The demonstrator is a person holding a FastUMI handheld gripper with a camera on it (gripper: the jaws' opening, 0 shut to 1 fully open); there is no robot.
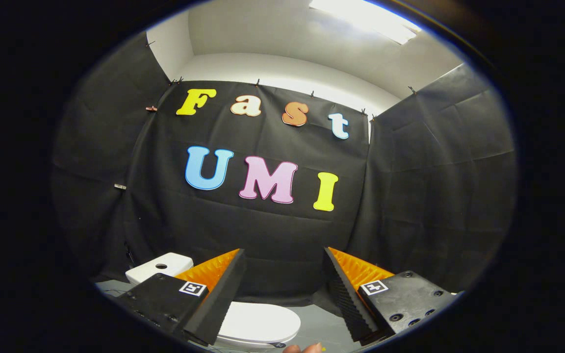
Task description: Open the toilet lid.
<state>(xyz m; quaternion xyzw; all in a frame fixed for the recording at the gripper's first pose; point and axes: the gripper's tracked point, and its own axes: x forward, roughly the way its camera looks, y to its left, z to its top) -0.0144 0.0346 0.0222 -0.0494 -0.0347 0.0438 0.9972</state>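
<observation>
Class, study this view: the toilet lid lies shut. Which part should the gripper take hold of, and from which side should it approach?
Grip the toilet lid at its rounded front rim, opposite the tank, coming from the bowl's front. It lies flat and closed, presumably hinged by the tank, so the front edge lifts easiest. The gripper is open, above the lid, holding nothing.

A staged bathroom booth. A white ceramic toilet (258, 323) sits at six o'clock; black cloth walls (272, 230) hang behind, from nine to three.

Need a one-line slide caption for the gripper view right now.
Open gripper held high above the white toilet, its lid down, tank behind the left finger, fingers clear of everything.
</observation>
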